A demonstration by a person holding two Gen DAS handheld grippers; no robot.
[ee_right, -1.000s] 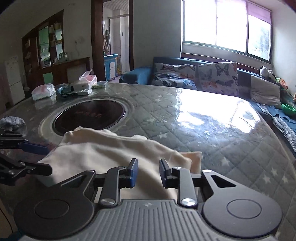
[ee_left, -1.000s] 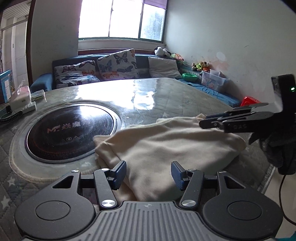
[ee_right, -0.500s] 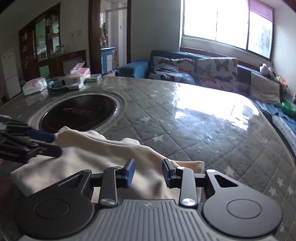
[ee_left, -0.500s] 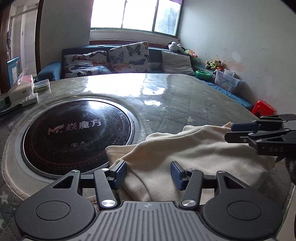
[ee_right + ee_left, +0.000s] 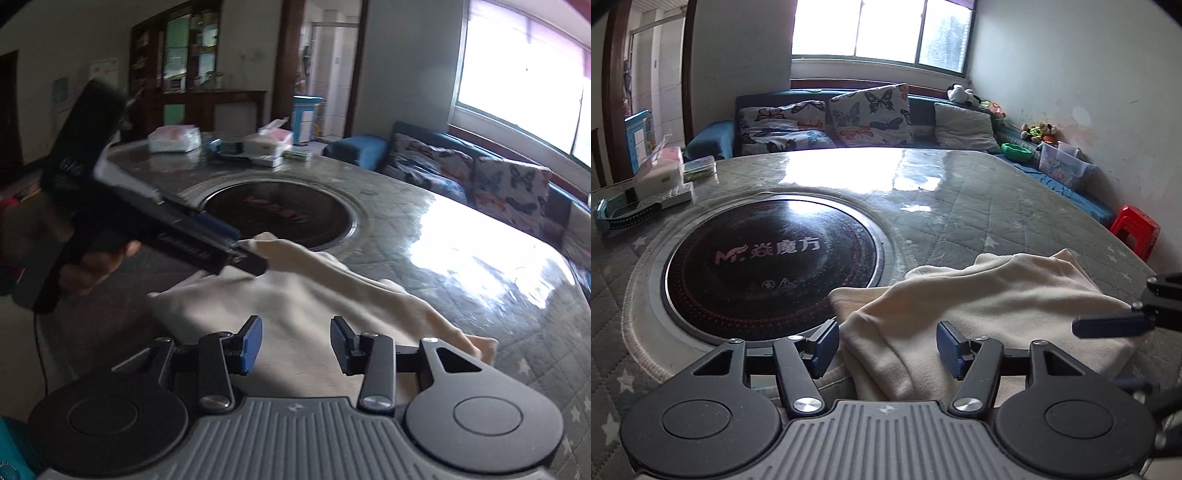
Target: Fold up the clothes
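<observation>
Cream cloth (image 5: 990, 314) lies folded on the bench (image 5: 960, 206) beside the hob (image 5: 772, 262), both grippers, left (image 5: 884, 345) and right (image 5: 295, 345), just opened with jaws spread, apparently releasing it.

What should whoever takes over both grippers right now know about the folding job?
Left gripper: open, jaws just been opening, cream garment's folded edge between them, unclamped.
Right gripper: open, jaws just been opening, above the garment, nothing pinched.
Garment lies bunched and folded over on the table by the round hob.
Done: a rough fold. Left: probably square it up and fold again.
</observation>
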